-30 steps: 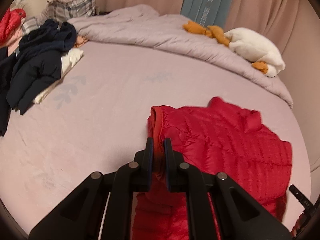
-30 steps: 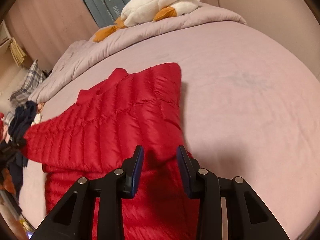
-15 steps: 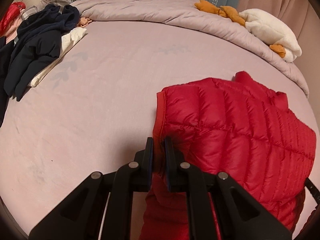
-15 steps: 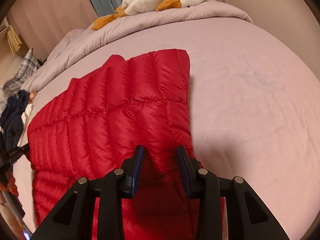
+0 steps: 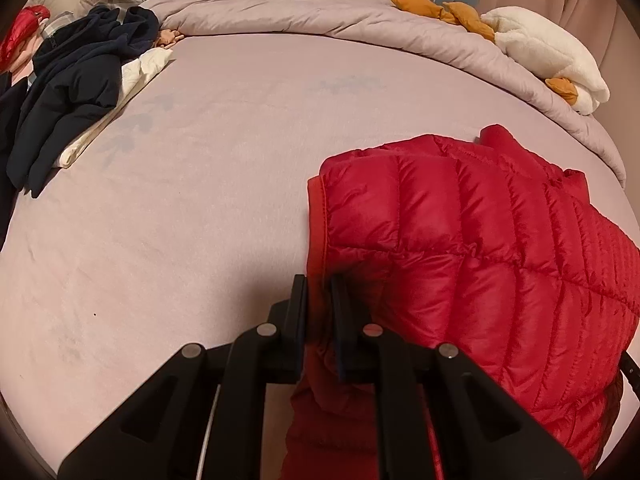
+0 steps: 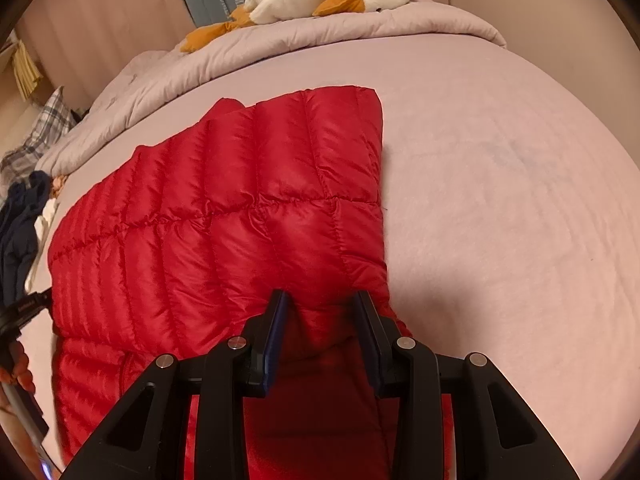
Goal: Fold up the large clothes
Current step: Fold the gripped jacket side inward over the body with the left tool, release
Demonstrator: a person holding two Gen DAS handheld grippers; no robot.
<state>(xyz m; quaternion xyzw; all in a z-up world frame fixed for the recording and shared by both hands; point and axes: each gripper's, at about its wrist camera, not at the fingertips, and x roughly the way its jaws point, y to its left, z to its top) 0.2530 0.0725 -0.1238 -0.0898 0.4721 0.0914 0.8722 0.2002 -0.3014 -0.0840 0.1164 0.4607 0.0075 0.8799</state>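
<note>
A red quilted down jacket [image 5: 480,240] lies on the pink bed sheet [image 5: 200,220], its upper layer folded over the lower part. My left gripper [image 5: 318,284] is shut on the jacket's left edge, and red fabric fills the narrow gap between its fingers. In the right wrist view the same jacket [image 6: 240,208] spreads to the left. Near its right edge my right gripper [image 6: 322,300] is shut on a puffed ridge of it. Both grippers sit low over the sheet [image 6: 500,200].
A heap of dark navy clothes [image 5: 76,80] over a white cloth [image 5: 140,68] lies at the far left. A bunched lilac duvet [image 5: 320,12] runs along the back, with a white plush goose [image 5: 548,52] on it. Bare sheet lies left of the jacket.
Both grippers have sunk towards the bed with the jacket. Its lifted layer has come down and now lies flat and spread over the lower part.
</note>
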